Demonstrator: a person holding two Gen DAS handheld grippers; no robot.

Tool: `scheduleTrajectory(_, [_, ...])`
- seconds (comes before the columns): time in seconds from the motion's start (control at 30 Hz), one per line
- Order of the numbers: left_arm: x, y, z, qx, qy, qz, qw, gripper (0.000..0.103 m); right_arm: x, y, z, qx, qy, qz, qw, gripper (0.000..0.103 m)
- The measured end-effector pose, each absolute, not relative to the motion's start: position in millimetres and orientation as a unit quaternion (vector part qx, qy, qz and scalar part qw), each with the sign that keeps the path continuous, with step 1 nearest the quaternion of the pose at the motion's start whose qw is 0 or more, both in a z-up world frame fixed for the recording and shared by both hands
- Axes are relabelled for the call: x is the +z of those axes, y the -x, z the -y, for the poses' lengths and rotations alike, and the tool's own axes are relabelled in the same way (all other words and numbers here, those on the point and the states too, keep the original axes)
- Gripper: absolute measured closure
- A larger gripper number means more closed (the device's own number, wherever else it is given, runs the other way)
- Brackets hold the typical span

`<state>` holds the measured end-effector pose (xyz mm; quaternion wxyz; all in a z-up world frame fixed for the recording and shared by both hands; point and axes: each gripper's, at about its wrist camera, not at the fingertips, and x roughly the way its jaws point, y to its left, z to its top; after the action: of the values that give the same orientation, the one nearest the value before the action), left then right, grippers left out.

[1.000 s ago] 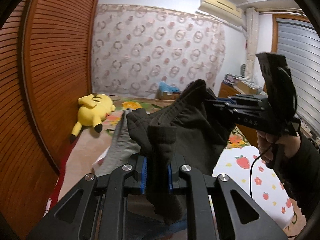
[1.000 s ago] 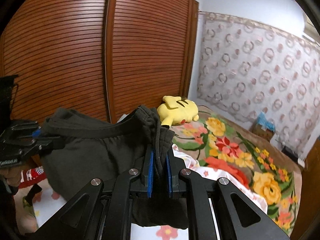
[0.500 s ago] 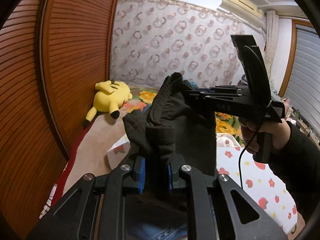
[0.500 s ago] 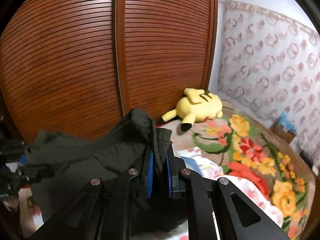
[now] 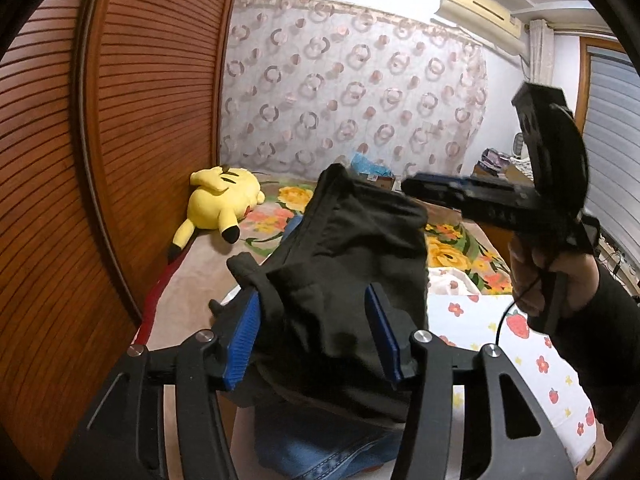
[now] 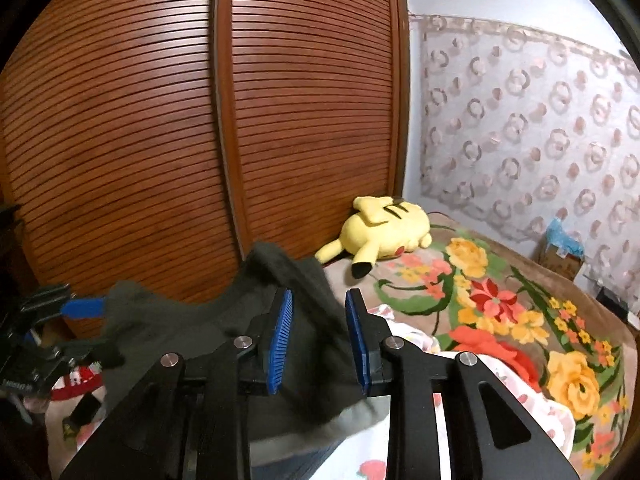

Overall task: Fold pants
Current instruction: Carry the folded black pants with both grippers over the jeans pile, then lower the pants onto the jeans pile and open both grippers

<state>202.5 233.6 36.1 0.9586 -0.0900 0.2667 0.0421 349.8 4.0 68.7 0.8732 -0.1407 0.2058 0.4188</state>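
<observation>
Left gripper: jaws have just been opening, blue pads spread, dark pants loose between them, bunched above jeans on the bed (yellow plush by the wardrobe). Right gripper: jaws just opening too, pads apart, pants fabric slack between.

My right gripper has just been opening its blue-padded jaws, and the dark grey fabric pants sag loose between them. My left gripper shows at the left edge. Beyond, a yellow plush toy lies on the flowered blanket beside the slatted wooden wardrobe doors.
</observation>
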Motion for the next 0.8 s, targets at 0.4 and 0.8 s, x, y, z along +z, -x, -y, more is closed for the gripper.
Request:
scheduleTrajectory(0.4, [51, -186, -231, 0.067, 0.075, -0.242, 0.965, 0.049, 45, -370, -19, 0.416, 0.155, -0.238, 0.864, 0.074])
scheduleTrajectory(0.8, [-4, -220, -218, 0.039, 0.061, -0.323, 0.943, 0.049, 32, -372, -26, 0.408, 0.135, -0.258, 0.865, 0.074])
